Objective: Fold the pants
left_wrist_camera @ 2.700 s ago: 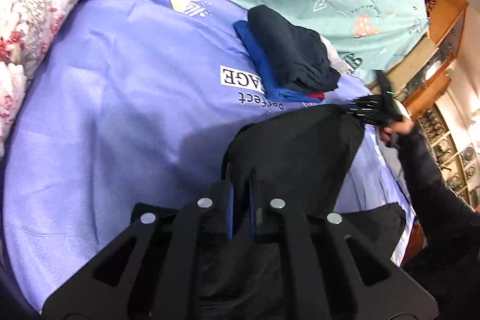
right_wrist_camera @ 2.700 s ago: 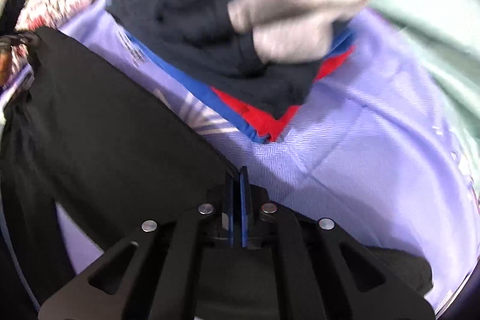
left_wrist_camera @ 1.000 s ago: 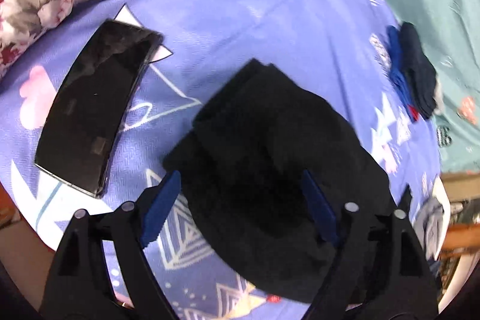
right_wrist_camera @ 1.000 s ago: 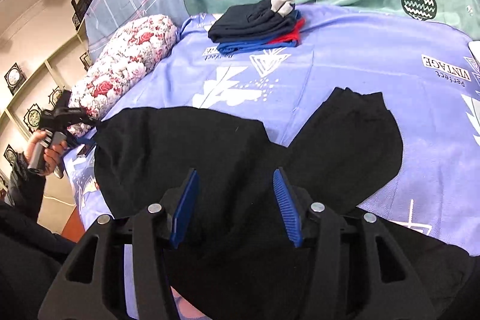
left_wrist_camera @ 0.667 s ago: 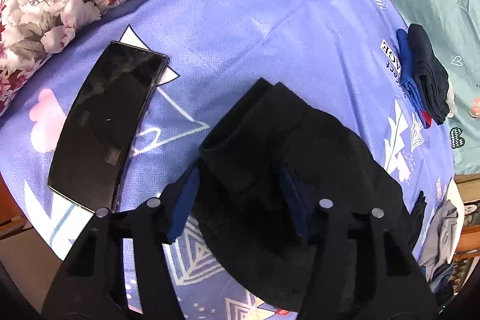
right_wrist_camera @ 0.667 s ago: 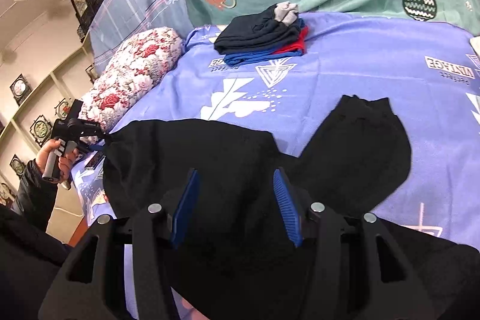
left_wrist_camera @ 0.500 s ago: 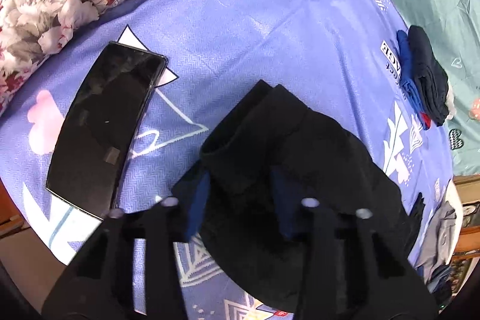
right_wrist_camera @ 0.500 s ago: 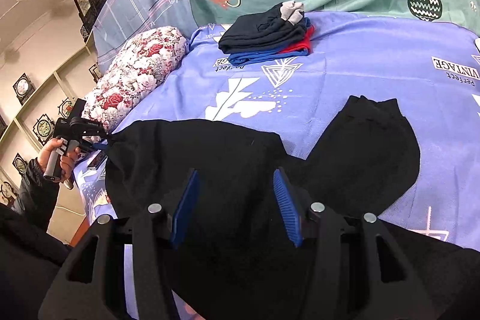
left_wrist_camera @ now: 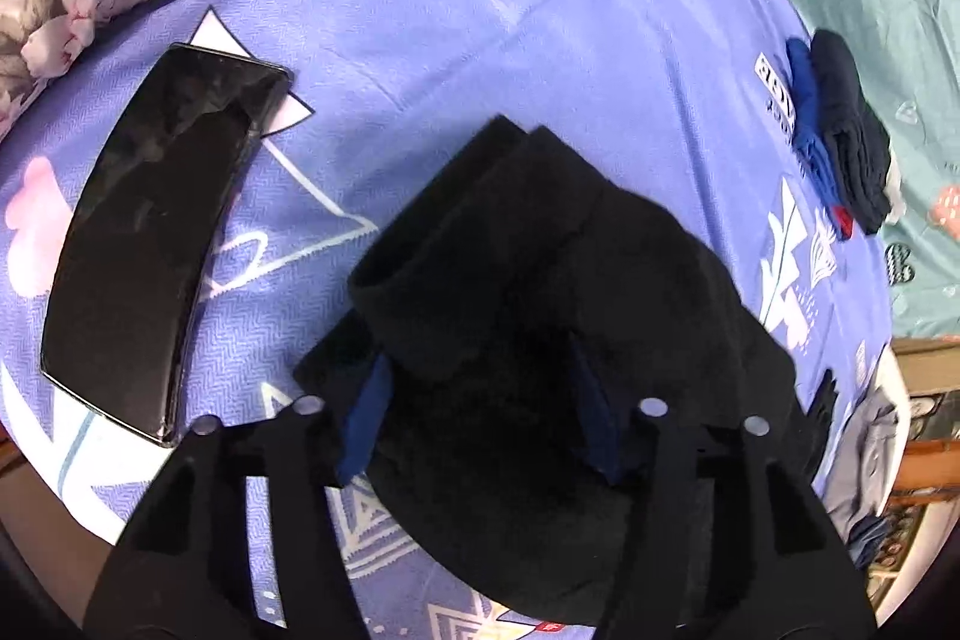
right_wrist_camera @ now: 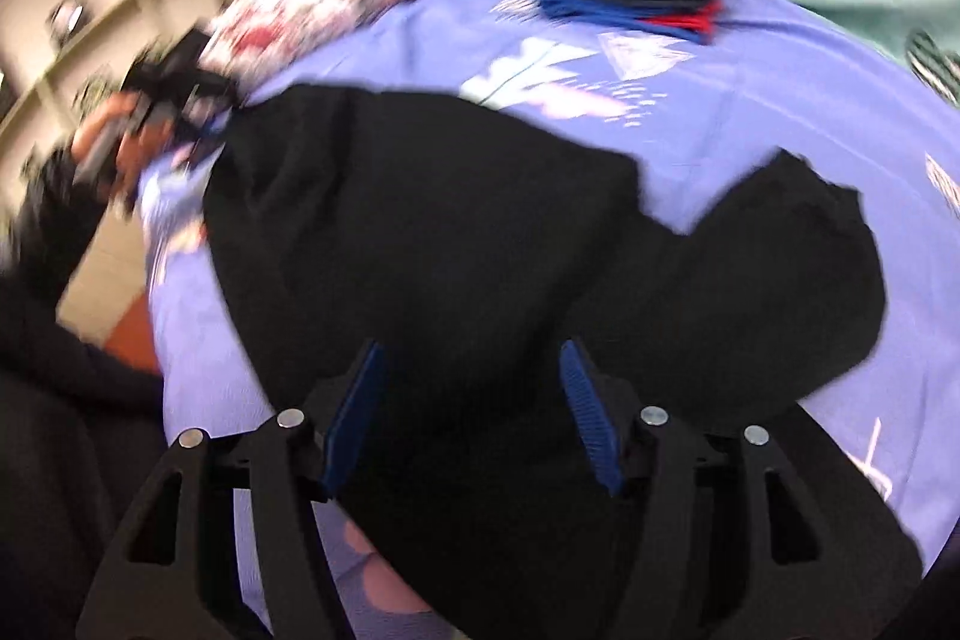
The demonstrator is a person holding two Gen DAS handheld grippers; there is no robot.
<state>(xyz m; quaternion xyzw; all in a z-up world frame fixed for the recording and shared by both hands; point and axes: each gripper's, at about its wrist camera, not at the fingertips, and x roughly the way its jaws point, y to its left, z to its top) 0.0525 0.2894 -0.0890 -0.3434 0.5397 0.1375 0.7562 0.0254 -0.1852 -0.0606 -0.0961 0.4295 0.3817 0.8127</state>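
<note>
Now the black pants (left_wrist_camera: 540,316) lie flat on the blue bed sheet (left_wrist_camera: 492,10), long axis running from the left gripper (left_wrist_camera: 480,400) toward the right gripper (right_wrist_camera: 474,412). Left fingers straddle the cuff end, just reopened a little, cloth between them; grip unclear. Right fingers spread, widening, above the waist. Left is nearer the cuff. Phone (left_wrist_camera: 156,232) lies beside it.

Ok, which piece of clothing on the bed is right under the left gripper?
The black pants, spread loose between the left gripper pads; the folded clothes stack sits far off by the green sheet.
</note>
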